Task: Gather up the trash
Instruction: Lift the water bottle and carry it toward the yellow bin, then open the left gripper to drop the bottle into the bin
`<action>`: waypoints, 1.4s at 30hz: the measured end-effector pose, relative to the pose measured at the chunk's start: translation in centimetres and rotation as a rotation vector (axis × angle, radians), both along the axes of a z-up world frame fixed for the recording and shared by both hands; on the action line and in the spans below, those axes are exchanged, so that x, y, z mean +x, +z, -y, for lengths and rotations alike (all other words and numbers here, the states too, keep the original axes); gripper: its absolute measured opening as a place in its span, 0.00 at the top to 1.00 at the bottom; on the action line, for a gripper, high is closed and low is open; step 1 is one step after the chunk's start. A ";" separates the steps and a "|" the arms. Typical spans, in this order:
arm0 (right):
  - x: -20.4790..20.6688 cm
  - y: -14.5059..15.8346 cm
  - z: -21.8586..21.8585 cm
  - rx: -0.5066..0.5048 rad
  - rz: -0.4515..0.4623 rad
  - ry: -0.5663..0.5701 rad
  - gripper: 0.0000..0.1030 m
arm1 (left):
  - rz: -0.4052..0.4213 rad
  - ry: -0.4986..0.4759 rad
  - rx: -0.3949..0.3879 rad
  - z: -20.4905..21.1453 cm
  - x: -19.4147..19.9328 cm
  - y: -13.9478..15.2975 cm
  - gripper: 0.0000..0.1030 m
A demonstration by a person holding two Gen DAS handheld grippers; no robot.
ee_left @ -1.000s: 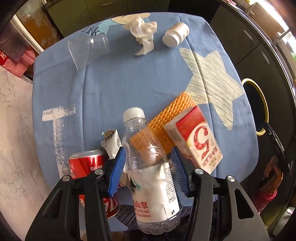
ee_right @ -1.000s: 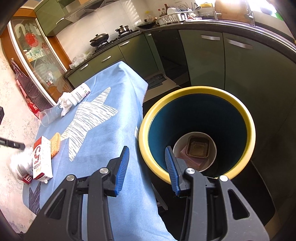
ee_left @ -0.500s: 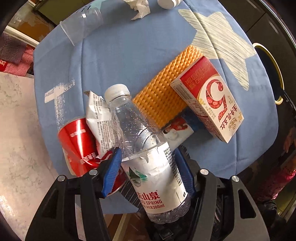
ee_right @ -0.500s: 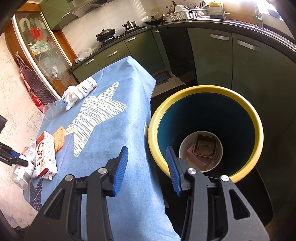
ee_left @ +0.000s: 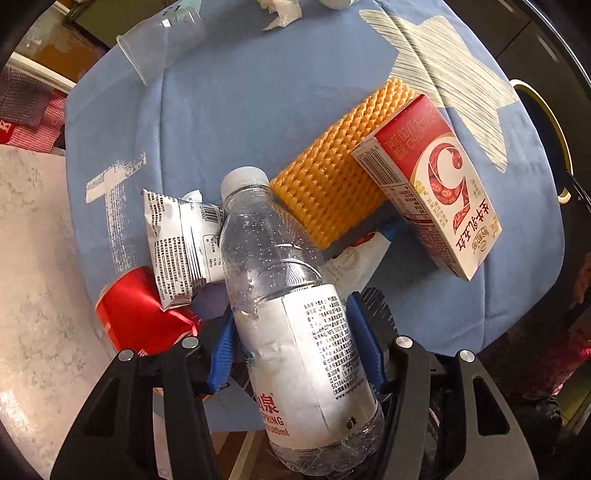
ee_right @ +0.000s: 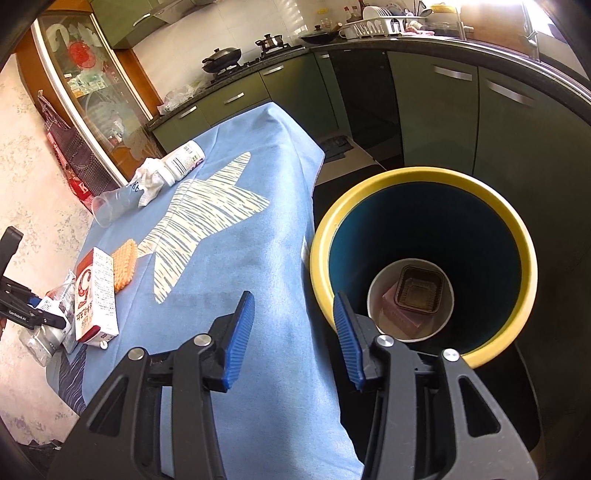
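Left gripper [ee_left: 291, 347] sank over water bottle [ee_left: 295, 314]; bottle base hidden.

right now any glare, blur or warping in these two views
Left wrist view: sharp, the water bottle bulging large from fisheye stretch, no harsh glare. Right wrist view: window light washes out the top right, counter lines curve, the bin interior stays dark.

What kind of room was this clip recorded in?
Most likely a home kitchen: a stove with pans, green cabinets under a dark counter, and a dish rack at the back.
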State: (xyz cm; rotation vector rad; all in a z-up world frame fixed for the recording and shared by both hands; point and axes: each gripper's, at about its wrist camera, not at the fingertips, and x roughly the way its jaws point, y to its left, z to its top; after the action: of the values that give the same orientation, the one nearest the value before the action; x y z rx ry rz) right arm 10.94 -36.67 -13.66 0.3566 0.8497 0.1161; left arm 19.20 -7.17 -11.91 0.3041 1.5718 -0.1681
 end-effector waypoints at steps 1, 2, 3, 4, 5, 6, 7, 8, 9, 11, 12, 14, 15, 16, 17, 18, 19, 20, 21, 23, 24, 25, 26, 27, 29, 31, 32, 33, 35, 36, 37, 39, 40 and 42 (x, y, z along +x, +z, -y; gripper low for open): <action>0.0 0.1 -0.1 0.000 0.003 0.001 0.59 | 0.005 -0.003 -0.002 0.1 -0.1 0.2 0.46; 0.0 0.1 -0.1 0.001 0.006 0.002 0.59 | 0.008 -0.006 -0.007 0.1 -0.1 0.5 0.46; 0.0 0.2 -0.1 0.003 0.008 0.003 0.59 | 0.012 -0.008 -0.012 0.1 -0.1 0.8 0.46; -0.1 0.3 -0.2 0.003 0.010 0.005 0.59 | 0.019 -0.010 -0.015 0.1 -0.2 1.1 0.47; -0.1 0.3 -0.2 0.003 0.011 0.004 0.59 | 0.025 -0.012 -0.017 0.1 -0.2 1.4 0.47; -0.1 0.3 -0.1 0.005 0.012 0.003 0.59 | 0.032 -0.015 -0.020 0.1 -0.2 1.8 0.47; -0.2 0.3 -0.2 0.006 0.013 0.003 0.59 | 0.037 -0.016 -0.022 0.1 -0.1 2.1 0.48; -0.2 0.3 -0.1 0.007 0.013 0.003 0.59 | 0.043 -0.016 -0.024 0.0 -0.1 2.3 0.48; -0.2 0.3 -0.1 0.009 0.013 0.001 0.59 | 0.048 -0.016 -0.027 0.1 0.0 2.6 0.48; -0.2 0.2 0.0 0.014 0.012 0.003 0.59 | 0.053 -0.015 -0.031 0.8 -0.1 2.8 0.48; -0.2 0.2 0.0 0.015 0.011 0.003 0.59 | 0.054 -0.017 -0.034 0.8 -0.1 3.0 0.48; -0.2 0.2 -0.1 0.017 0.012 0.005 0.59 | 0.060 -0.020 -0.037 1.1 -0.2 3.2 0.48; -0.2 0.2 -0.1 0.017 0.013 0.006 0.59 | 0.066 -0.023 -0.038 1.1 -0.2 3.5 0.48; -0.2 0.2 -0.1 0.018 0.014 0.006 0.59 | 0.071 -0.026 -0.039 1.3 -0.2 3.9 0.48; -0.3 0.2 0.0 0.018 0.015 0.005 0.59 | 0.078 -0.029 -0.042 1.5 -0.3 4.3 0.48; -0.3 0.3 0.1 0.020 0.017 0.003 0.59 | 0.089 -0.034 -0.045 1.7 -0.4 4.8 0.48; -0.4 0.4 0.2 0.022 0.021 0.001 0.59 | 0.102 -0.042 -0.050 2.0 -0.4 5.5 0.48; -0.6 0.5 0.4 0.024 0.026 -0.004 0.59 | 0.112 -0.050 -0.054 2.2 -0.4 5.9 0.48; -0.8 0.6 0.6 0.025 0.032 -0.011 0.59 | 0.129 -0.066 -0.059 2.8 -0.5 6.8 0.48; -1.2 0.8 1.1 0.028 0.042 -0.024 0.59 | 0.154 -0.095 -0.072 3.8 -0.7 8.0 0.48; -1.5 0.9 1.5 0.029 0.048 -0.034 0.59 | 0.169 -0.118 -0.079 4.7 -0.8 8.7 0.48; -1.8 1.1 1.9 0.029 0.052 -0.045 0.59 | 0.181 -0.139 -0.084 5.7 -0.9 9.4 0.48; -2.1 1.1 2.3 0.030 0.057 -0.057 0.59 | 0.193 -0.169 -0.094 7.0 -0.9 10.1 0.48; -2.4 1.2 2.9 0.031 0.061 -0.073 0.59 | 0.201 -0.193 -0.102 8.0 -0.9 10.5 0.48; -3.2 1.3 4.2 0.033 0.068 -0.108 0.59 | 0.213 -0.246 -0.117 10.4 -0.7 11.2 0.48; -4.1 1.3 5.6 0.036 0.071 -0.145 0.59 | 0.216 -0.314 -0.138 13.6 -0.4 11.5 0.48; -4.6 1.3 6.4 0.037 0.072 -0.167 0.59 | 0.217 -0.344 -0.148 15.2 -0.3 11.6 0.48; -5.1 1.2 7.2 0.038 0.072 -0.190 0.59 | 0.214 -0.385 -0.161 17.4 -0.1 11.6 0.48; -6.0 1.1 8.8 0.042 0.070 -0.229 0.59 | 0.203 -0.450 -0.184 21.4 0.4 11.3 0.48; -6.4 1.0 9.5 0.045 0.070 -0.245 0.59 | 0.198 -0.473 -0.191 22.9 0.4 11.0 0.48; -6.8 0.9 10.3 0.048 0.069 -0.266 0.59 | 0.190 -0.499 -0.197 24.8 0.6 10.6 0.49; -7.6 0.5 11.8 0.059 0.067 -0.302 0.59 | 0.159 -0.542 -0.215 28.8 1.3 9.3 0.49; -7.9 0.4 12.4 0.064 0.065 -0.315 0.59 | 0.141 -0.554 -0.225 30.6 1.7 8.6 0.49; -8.3 0.0 13.4 0.075 0.062 -0.337 0.59 | 0.108 -0.583 -0.236 34.3 2.5 7.0 0.49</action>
State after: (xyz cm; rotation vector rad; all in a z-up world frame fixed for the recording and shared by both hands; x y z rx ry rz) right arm 2.60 -50.12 -13.66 0.5590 0.7146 -0.1537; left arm 21.70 -41.48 -4.86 0.5688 1.3053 -0.7708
